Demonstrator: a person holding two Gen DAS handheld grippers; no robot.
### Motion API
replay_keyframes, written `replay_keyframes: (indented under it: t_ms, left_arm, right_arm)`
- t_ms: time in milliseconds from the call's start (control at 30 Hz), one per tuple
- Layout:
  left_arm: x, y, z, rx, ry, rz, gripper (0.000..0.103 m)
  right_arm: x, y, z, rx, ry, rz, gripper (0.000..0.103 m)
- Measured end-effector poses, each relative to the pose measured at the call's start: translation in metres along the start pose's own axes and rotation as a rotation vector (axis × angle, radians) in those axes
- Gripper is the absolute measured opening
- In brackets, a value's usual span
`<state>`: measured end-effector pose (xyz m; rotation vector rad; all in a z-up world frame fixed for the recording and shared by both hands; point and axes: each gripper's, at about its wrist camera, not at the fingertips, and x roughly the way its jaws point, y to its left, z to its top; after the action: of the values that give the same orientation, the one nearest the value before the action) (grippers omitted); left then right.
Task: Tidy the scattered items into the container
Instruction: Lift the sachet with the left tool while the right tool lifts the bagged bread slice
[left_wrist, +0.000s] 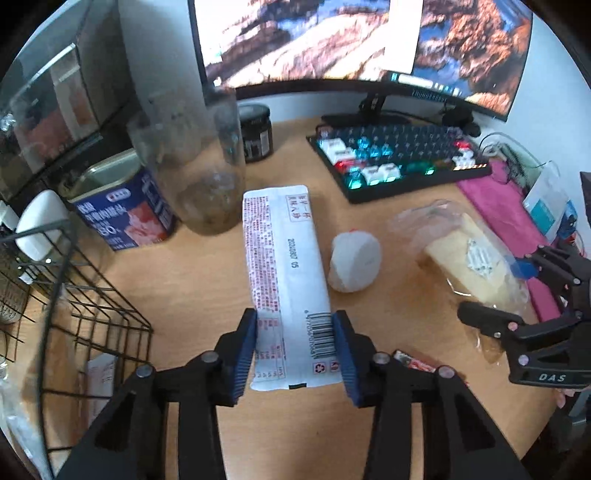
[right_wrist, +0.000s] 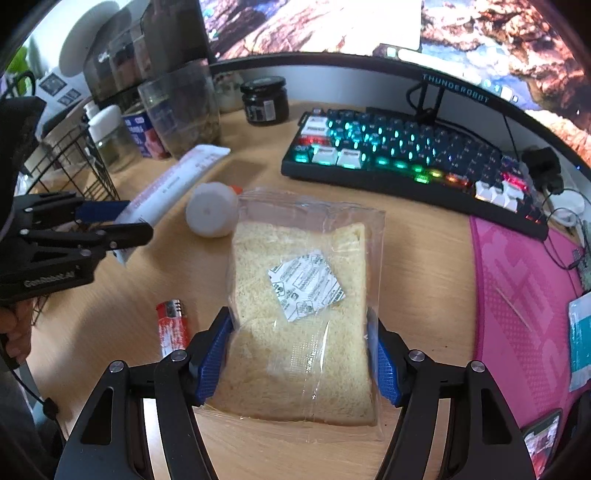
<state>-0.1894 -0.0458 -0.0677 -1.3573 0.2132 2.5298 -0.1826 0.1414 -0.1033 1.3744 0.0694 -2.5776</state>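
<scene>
Both claws clamped on food packets above the wooden surface (left_wrist: 192, 280), basket not yet reached

Right claw (right_wrist: 301, 356) is clenched on the bagged bread slice (right_wrist: 303, 314), pads pressing the plastic at both sides; left claw (left_wrist: 297, 350) grips the long white packet (left_wrist: 284, 266) near its barcode end, just right of the wire basket (left_wrist: 92, 314). To do this well, I'd lift each packet clear, carry it over the basket rim and release low, squeezing the bread gently. Count, largest first: one basket, one bread bag, one long packet, one white bottle (left_wrist: 354, 262) lying between the two packets, one red lighter (right_wrist: 171, 326) beside the bread.
</scene>
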Motion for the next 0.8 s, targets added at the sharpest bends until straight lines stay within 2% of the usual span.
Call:
replay_keyframes:
  t_ms: [133, 233, 433, 500, 633, 800]
  left_arm:
    - [-0.030, 0.000, 0.001, 0.005, -0.045, 0.005, 0.046]
    - [-0.064, 0.001, 0.002, -0.002, -0.108, 0.024, 0.046]
    - [-0.141, 0.024, -0.009, -0.046, -0.235, 0.076, 0.046]
    - [-0.164, 0.041, -0.021, -0.080, -0.266, 0.113, 0.046]
    - [-0.193, 0.083, -0.051, -0.157, -0.277, 0.195, 0.046]
    - [-0.201, 0.144, -0.098, -0.280, -0.232, 0.271, 0.046]
  right_arm:
    - [-0.018, 0.006, 0.006, -0.008, -0.037, 0.000, 0.069]
    - [-0.038, 0.018, 0.014, -0.026, -0.083, 0.006, 0.069]
    - [-0.081, 0.067, 0.034, -0.109, -0.183, 0.066, 0.069]
    - [-0.091, 0.095, 0.044, -0.154, -0.210, 0.102, 0.069]
    - [-0.096, 0.166, 0.064, -0.261, -0.234, 0.195, 0.069]
    - [-0.080, 0.253, 0.085, -0.365, -0.213, 0.283, 0.069]
